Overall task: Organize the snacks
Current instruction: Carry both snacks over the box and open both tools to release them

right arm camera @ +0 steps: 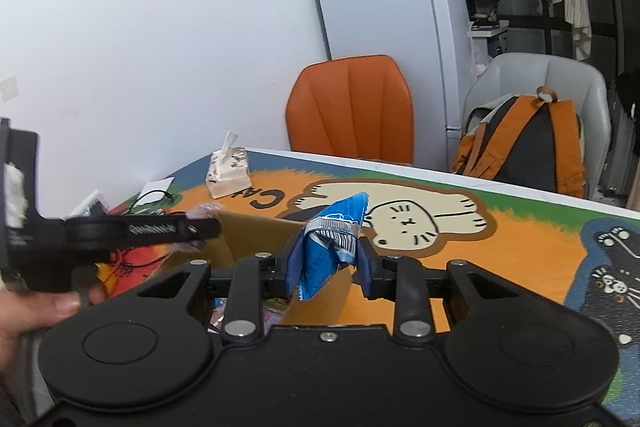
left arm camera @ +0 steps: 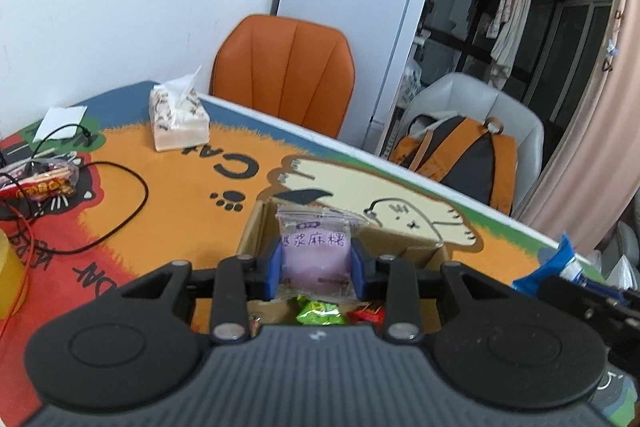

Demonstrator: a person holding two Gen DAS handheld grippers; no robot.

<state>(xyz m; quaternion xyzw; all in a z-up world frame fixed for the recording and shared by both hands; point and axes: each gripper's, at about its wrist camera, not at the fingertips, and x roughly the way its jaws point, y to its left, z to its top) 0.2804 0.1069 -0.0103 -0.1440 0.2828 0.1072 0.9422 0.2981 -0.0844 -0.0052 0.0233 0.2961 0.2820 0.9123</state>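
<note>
My left gripper [left arm camera: 316, 263] is shut on a clear packet with a purple mochi snack [left arm camera: 315, 254], held over the open cardboard box [left arm camera: 256, 231]. Down in the box lie a green wrapped sweet [left arm camera: 320, 313] and a red one [left arm camera: 366, 315]. My right gripper [right arm camera: 326, 259] is shut on a crumpled blue snack packet [right arm camera: 332, 239], just right of the box [right arm camera: 256, 231] and above its edge. The left gripper's body [right arm camera: 140, 231] shows in the right wrist view at the left, with a hand [right arm camera: 36, 311] on it. The blue packet [left arm camera: 560, 267] also shows at the right in the left wrist view.
The table has a cartoon cat mat [left arm camera: 180, 163]. A tissue pack [left arm camera: 178, 119] stands at the back. Snack packets [left arm camera: 44, 183] and black cables [left arm camera: 120, 211] lie at the left. An orange chair [left arm camera: 284, 67] and a grey chair with a backpack [left arm camera: 460, 155] stand behind the table, beside a white fridge [right arm camera: 384, 27].
</note>
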